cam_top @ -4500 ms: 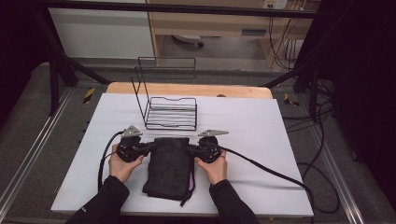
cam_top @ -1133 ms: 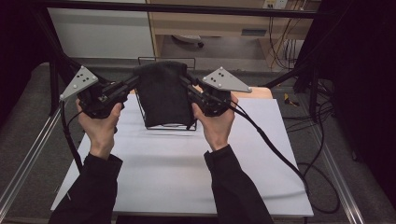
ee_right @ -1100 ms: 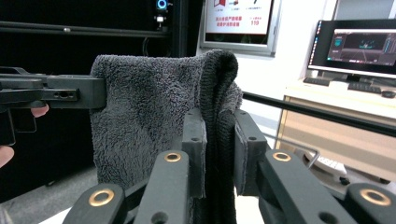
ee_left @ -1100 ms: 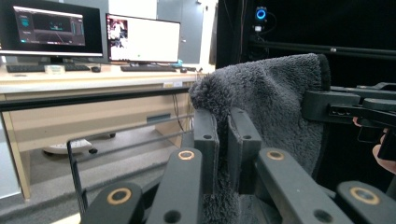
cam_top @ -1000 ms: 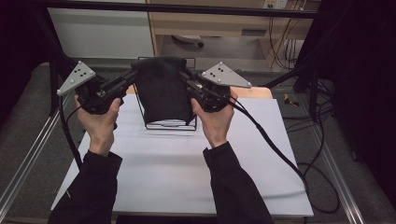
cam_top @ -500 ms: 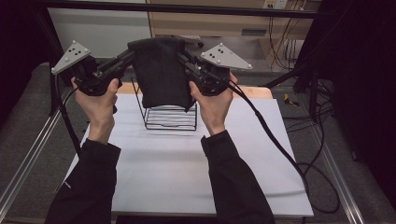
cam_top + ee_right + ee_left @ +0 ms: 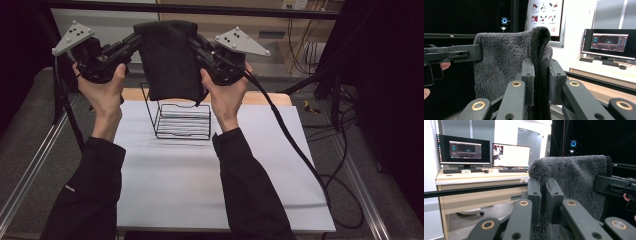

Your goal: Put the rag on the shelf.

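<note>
Wire rack (image 7: 182, 120) stands empty (towel (image 7: 169, 60) held above).

The wire rack (image 7: 181, 118) stands mid-table, with open table (image 7: 190, 185) all around it.

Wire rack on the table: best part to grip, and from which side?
Judged from the high view, the wire rack is best taken by its tall upright end frame, on the side nearer the left gripper. Come from above: that frame stands clear over the low basket, a thin wire that jaws can close across.
</note>
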`<action>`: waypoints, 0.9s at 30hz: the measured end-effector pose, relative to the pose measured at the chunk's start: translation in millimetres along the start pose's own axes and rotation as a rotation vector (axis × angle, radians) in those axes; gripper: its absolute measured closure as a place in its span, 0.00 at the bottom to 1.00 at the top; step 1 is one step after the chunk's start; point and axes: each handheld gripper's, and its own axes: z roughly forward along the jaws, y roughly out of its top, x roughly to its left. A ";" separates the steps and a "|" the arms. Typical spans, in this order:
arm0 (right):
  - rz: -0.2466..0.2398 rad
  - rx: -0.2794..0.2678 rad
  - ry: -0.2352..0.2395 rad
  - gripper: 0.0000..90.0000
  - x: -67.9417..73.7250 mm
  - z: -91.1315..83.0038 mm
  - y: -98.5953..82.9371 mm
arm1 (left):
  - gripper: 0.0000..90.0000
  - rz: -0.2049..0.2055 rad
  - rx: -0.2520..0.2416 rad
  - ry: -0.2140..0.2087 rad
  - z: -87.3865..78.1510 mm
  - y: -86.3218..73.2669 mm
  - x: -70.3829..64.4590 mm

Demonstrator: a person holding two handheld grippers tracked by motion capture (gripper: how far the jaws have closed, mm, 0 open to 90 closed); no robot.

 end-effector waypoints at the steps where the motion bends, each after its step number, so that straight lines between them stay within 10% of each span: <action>1: 0.002 -0.002 -0.002 0.87 -0.5 1.7 0.9 | 0.92 0.001 0.001 0.001 0.7 0.7 0.8; 27: 0.000 -0.025 -0.033 0.87 -15.7 44.4 22.5 | 0.93 0.016 -0.009 0.067 30.8 27.8 25.6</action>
